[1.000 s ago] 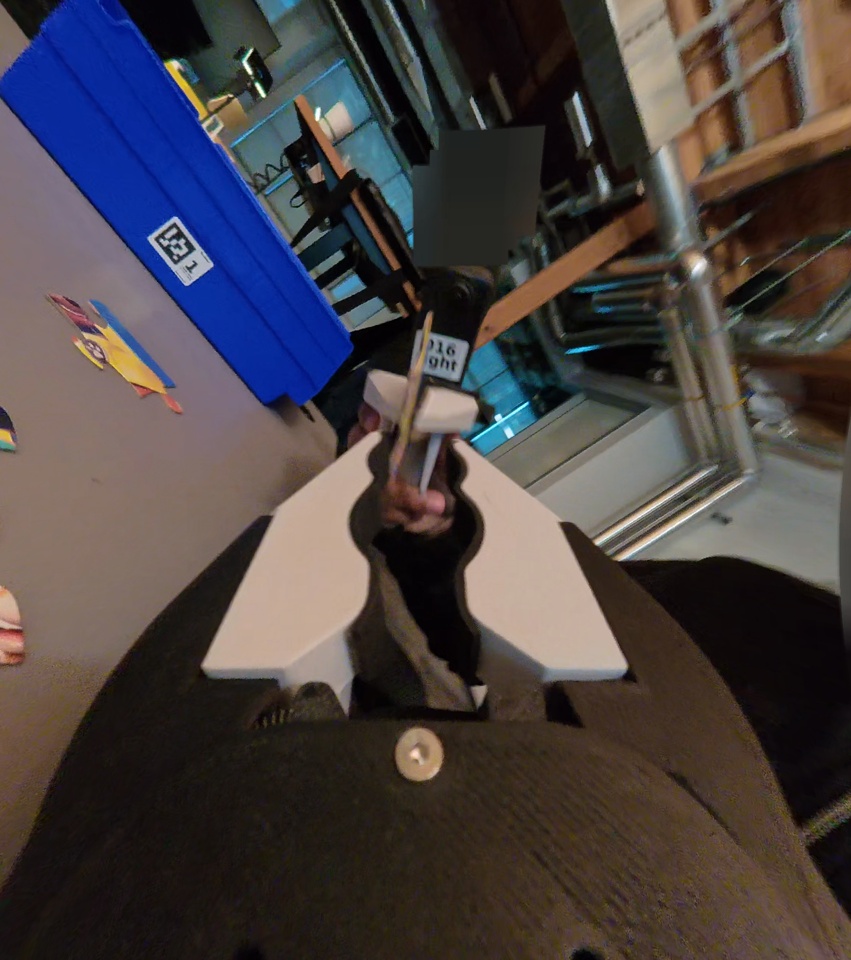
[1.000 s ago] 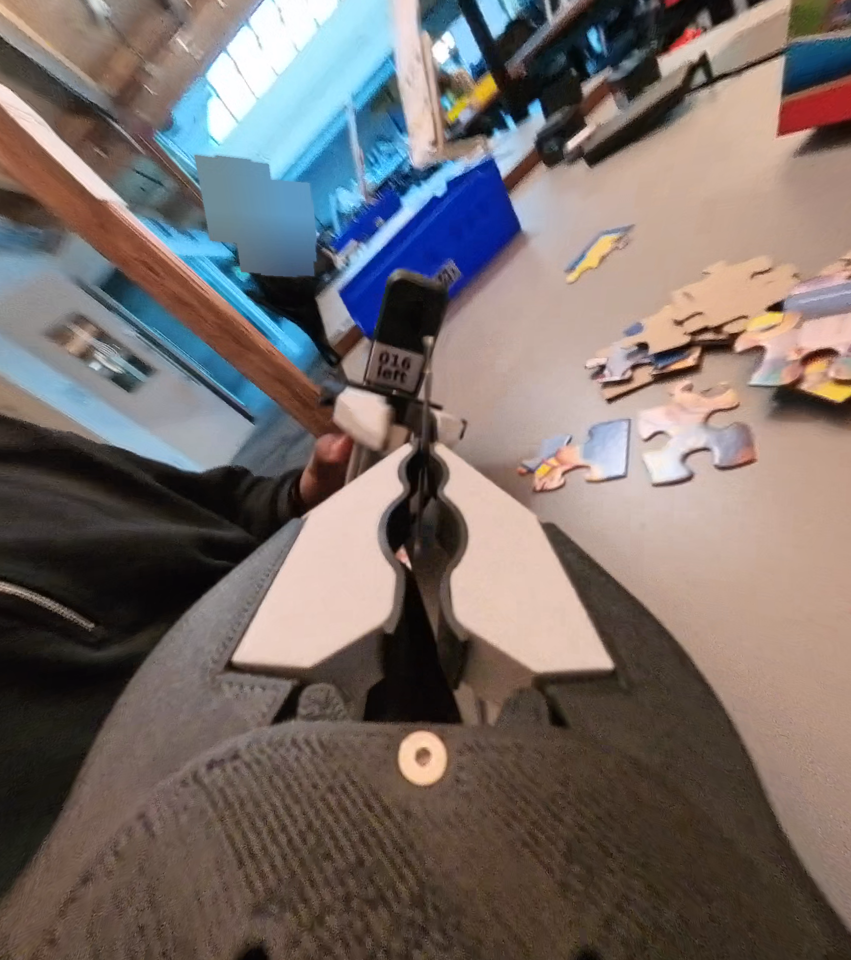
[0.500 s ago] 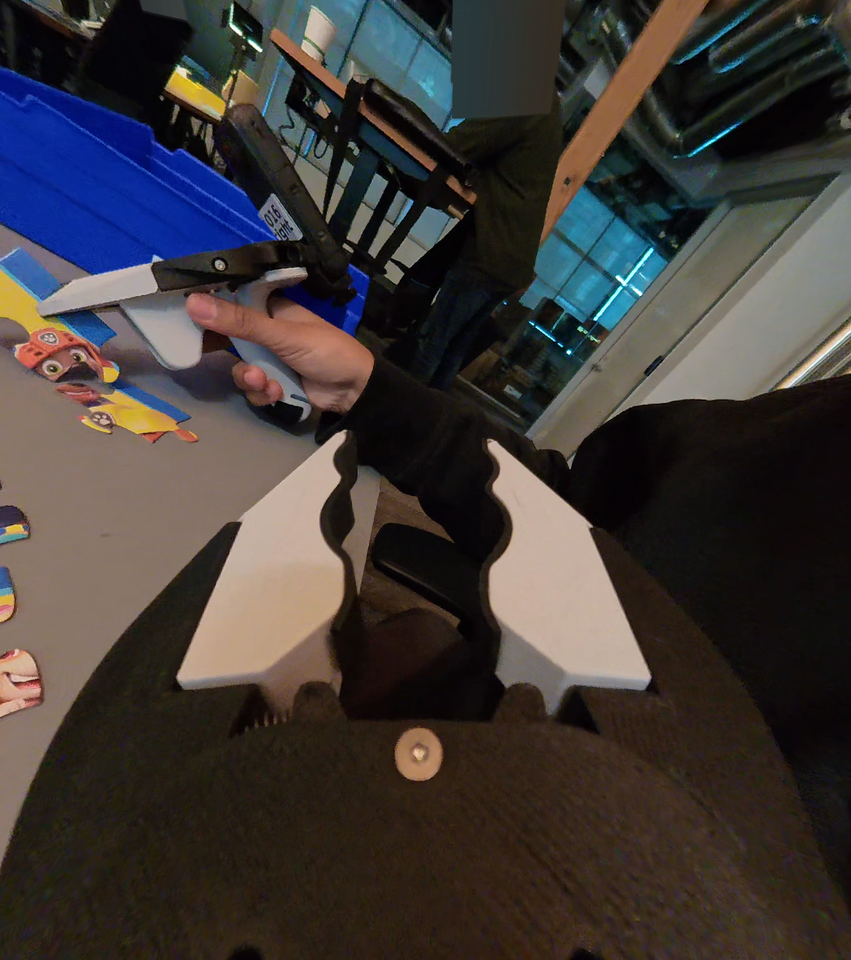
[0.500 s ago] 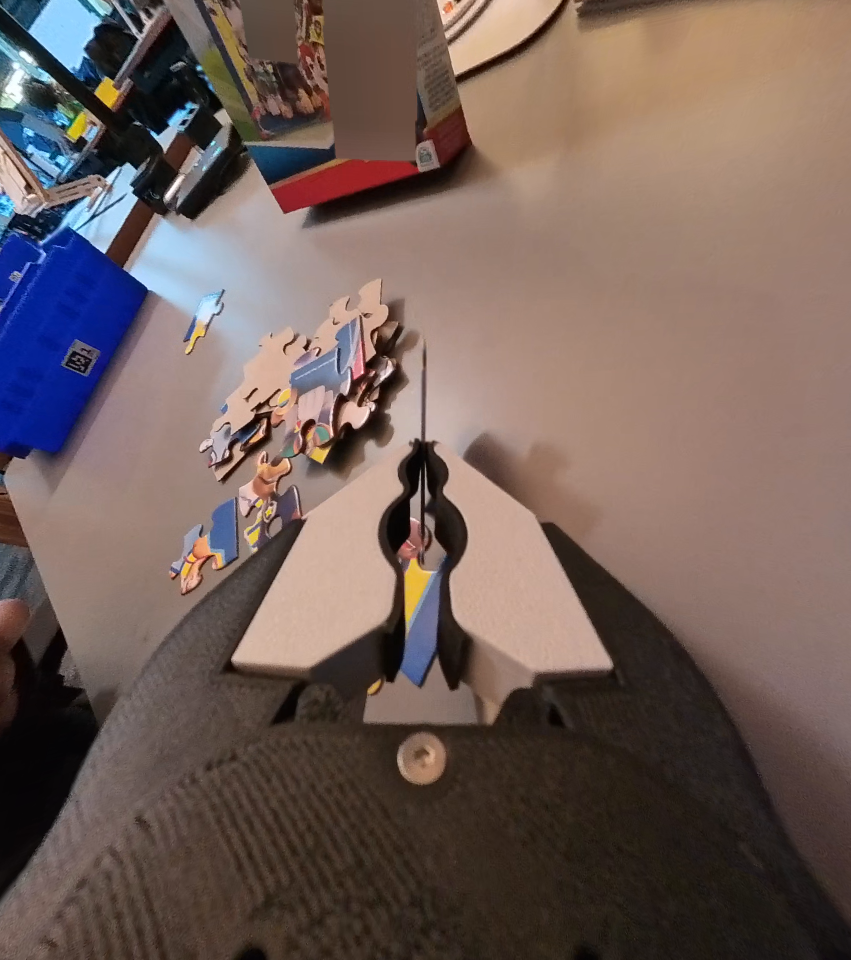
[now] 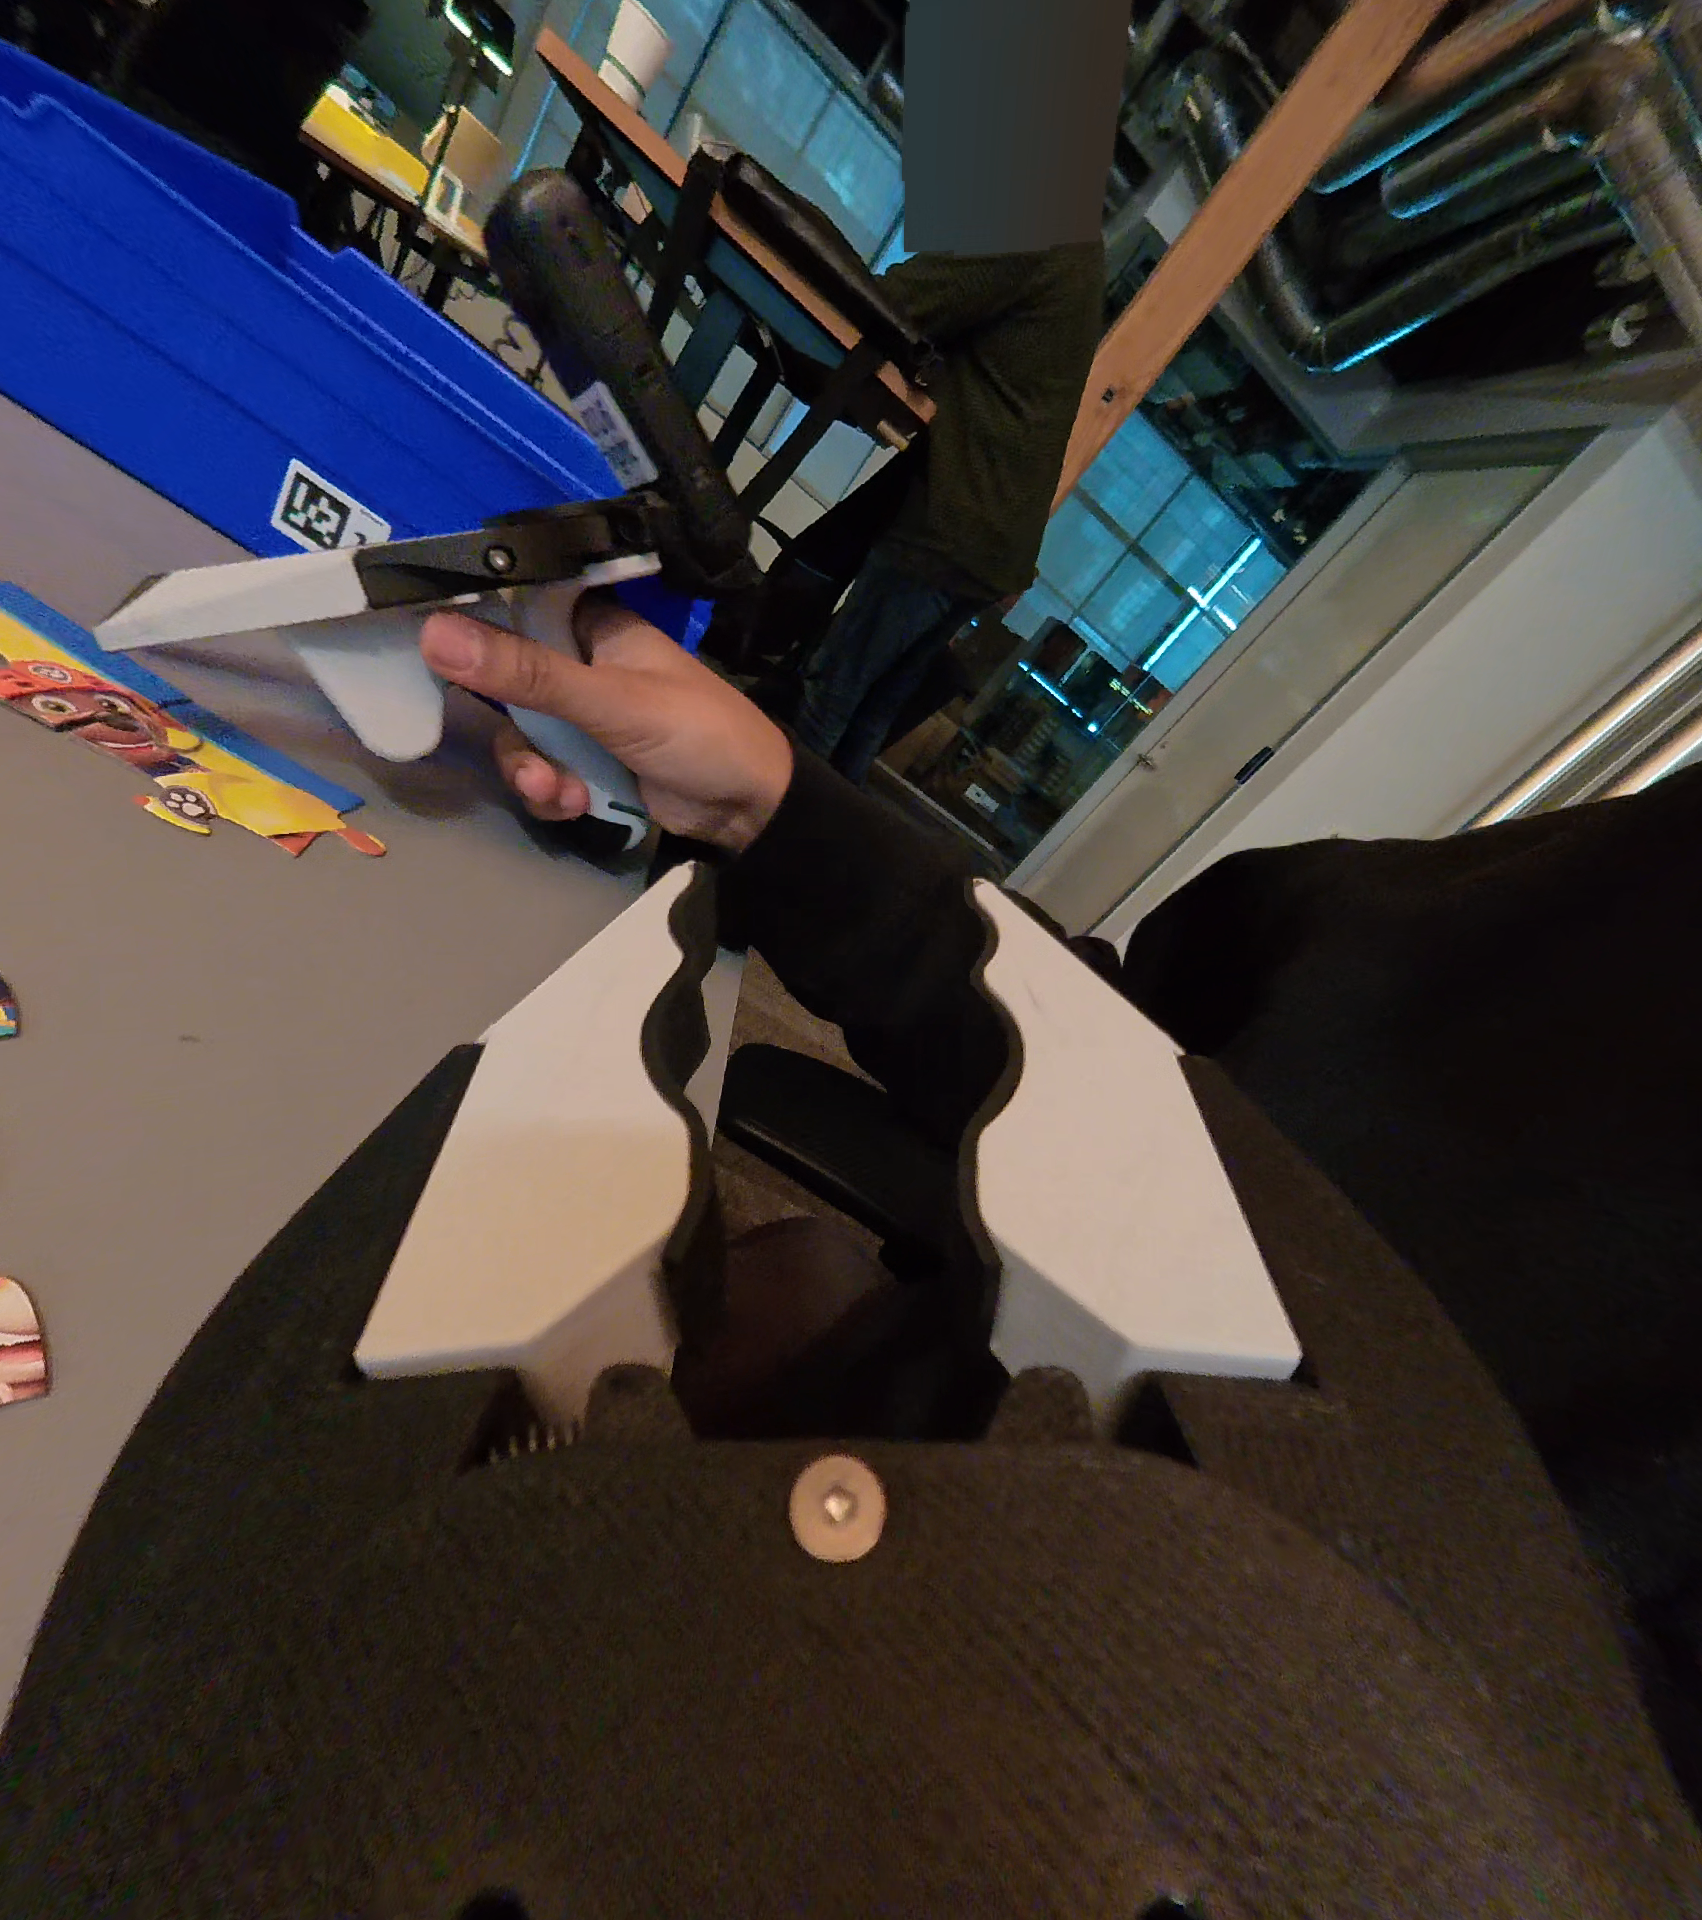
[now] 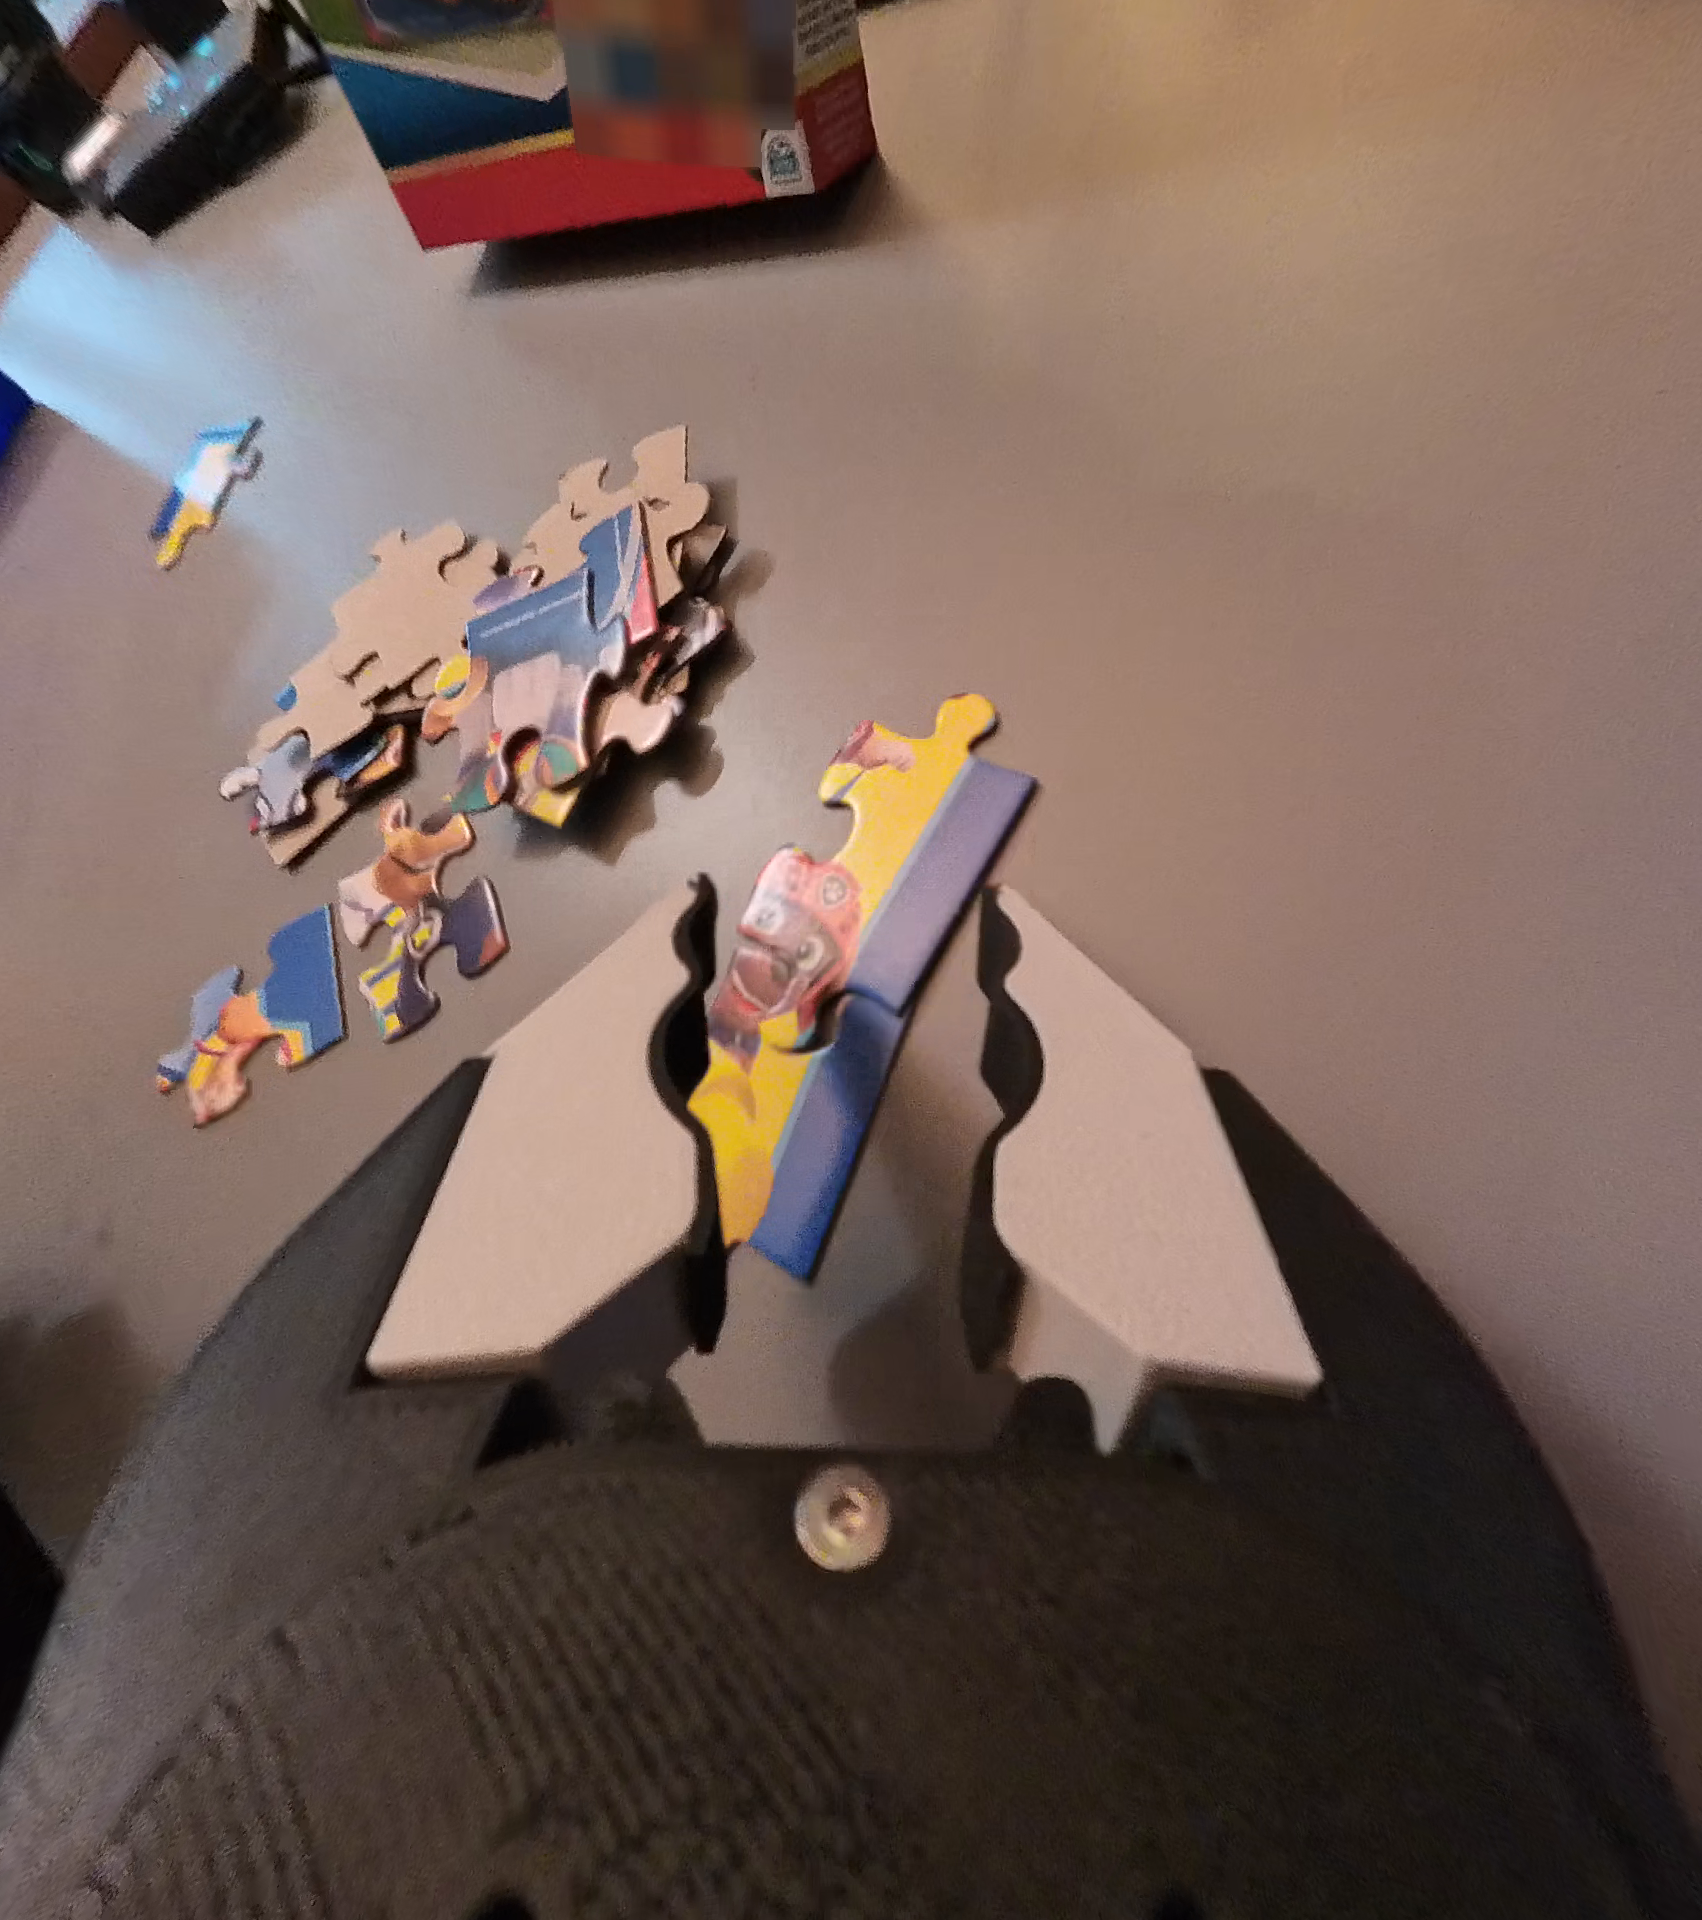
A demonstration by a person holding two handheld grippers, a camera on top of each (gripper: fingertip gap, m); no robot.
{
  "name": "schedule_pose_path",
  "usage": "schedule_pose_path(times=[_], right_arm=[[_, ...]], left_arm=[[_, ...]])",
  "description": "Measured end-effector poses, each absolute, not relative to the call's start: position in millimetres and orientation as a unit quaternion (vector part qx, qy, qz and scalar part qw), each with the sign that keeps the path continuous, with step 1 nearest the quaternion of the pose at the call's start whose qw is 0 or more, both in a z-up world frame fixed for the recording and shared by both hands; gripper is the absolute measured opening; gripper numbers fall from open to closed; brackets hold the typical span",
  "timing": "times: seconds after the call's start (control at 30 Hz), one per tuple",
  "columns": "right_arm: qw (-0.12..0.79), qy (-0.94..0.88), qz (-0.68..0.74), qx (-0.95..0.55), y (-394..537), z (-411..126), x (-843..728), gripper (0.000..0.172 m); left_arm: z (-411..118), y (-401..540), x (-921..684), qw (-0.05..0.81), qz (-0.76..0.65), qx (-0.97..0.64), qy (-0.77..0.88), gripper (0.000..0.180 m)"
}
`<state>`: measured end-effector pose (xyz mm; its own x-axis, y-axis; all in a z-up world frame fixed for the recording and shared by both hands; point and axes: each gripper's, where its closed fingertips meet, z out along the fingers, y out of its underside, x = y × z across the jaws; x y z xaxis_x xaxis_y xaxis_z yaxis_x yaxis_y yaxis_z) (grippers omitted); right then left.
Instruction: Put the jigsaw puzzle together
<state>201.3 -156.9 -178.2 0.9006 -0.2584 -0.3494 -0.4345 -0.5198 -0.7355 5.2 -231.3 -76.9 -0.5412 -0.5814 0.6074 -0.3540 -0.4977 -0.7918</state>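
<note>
R jaws now apart, were shut; joined yellow-blue pieces [image 6: 857,977] lie flat between them, long axis fwd. L gripper [image 5: 831,894] jaws apart, empty.

Left wrist view looks low across the grey table [image 5: 203,1039] toward the right gripper [image 5: 114,629] — right wrist view looks steeply down, close; both share the joined puzzle pieces [image 6: 888,883].

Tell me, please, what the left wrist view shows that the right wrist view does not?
Only the left view shows the hand holding the right gripper, a person standing behind, and pipes.

Only the right view shows the puzzle box and the heap of pieces.

Both show the grey table, the blue bin and the joined yellow-and-blue pieces lying under the open right gripper.
</note>
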Motion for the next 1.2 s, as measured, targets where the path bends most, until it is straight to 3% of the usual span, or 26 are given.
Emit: schedule_pose_path(times=[0.2, 0.37, 0.53, 0.6, 0.77, 1.2], right_arm=[[0.466, 0.123, -0.025, -0.876, -176, -163, 192, 0.041], [0.431, 0.063, -0.082, -0.896, -191, -176, 165, 0.039], [0.412, 0.071, -0.116, -0.901, -189, -189, 160, 0.045], [0.408, 0.092, -0.095, -0.903, -186, -192, 158, 0.046], [0.407, 0.117, -0.071, -0.903, -187, -193, 160, 0.051], [0.409, 0.119, -0.068, -0.902, -187, -193, 161, 0.047]], left_arm=[[-76, -233, 9, 0.081, -0.707, -0.484, 0.509, 0.043], [-79, -211, 31, 0.145, -0.644, -0.504, 0.557, 0.042], [-57, -161, 94, 0.261, -0.6, -0.508, 0.56, 0.013], [-69, -145, 130, 0.289, -0.541, -0.514, 0.6, 0.015], [-153, -131, 188, 0.211, -0.34, -0.544, 0.737, 0.033], [-191, -151, 194, 0.201, -0.252, -0.466, 0.824, 0.026]])
